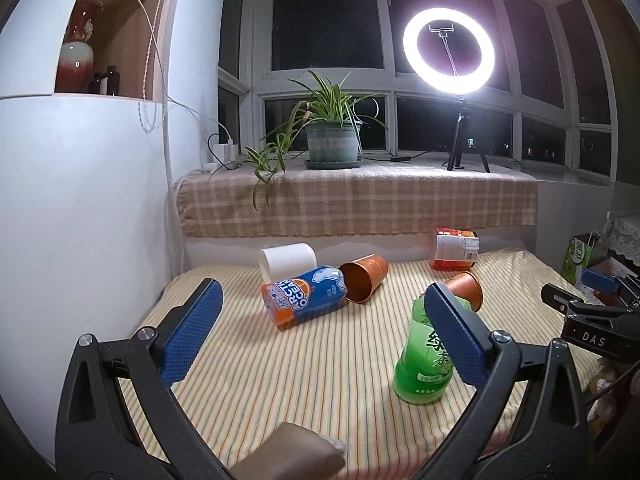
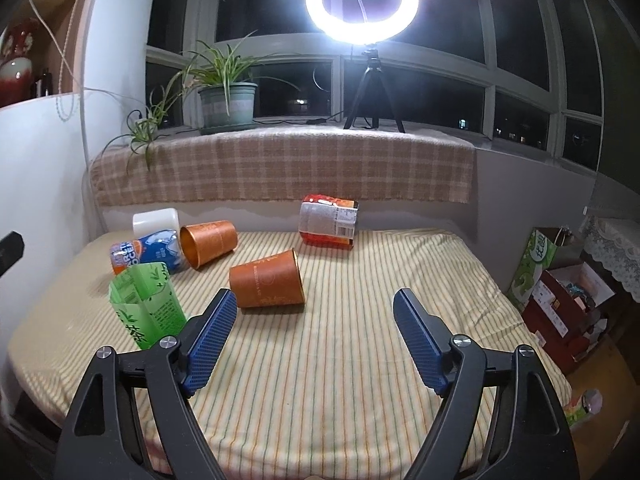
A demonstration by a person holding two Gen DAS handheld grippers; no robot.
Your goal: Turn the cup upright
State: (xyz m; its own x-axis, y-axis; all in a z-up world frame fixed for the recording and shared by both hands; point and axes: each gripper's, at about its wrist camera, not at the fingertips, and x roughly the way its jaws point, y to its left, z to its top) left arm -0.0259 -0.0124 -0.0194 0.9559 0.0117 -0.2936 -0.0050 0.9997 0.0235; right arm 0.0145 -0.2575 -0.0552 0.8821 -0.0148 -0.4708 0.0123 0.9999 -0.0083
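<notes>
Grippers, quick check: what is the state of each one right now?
Left gripper: open, holding nothing.
Right gripper: open, holding nothing; the nearest orange cup lies beside its left finger.

Both grippers look the same: the left gripper (image 1: 320, 320) and the right gripper (image 2: 314, 322) have glossy black plastic arms with triangular cutouts, round silver screws at the joints, and blue finger pads (image 1: 188, 334) with a fine grid texture. Seen from the left camera, the right one's body has "DAS" lettering in white.

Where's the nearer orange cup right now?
In the right wrist view the nearer orange cup lies on its side mid-bed, just beyond the right gripper's left finger, right of the green bottle.
</notes>
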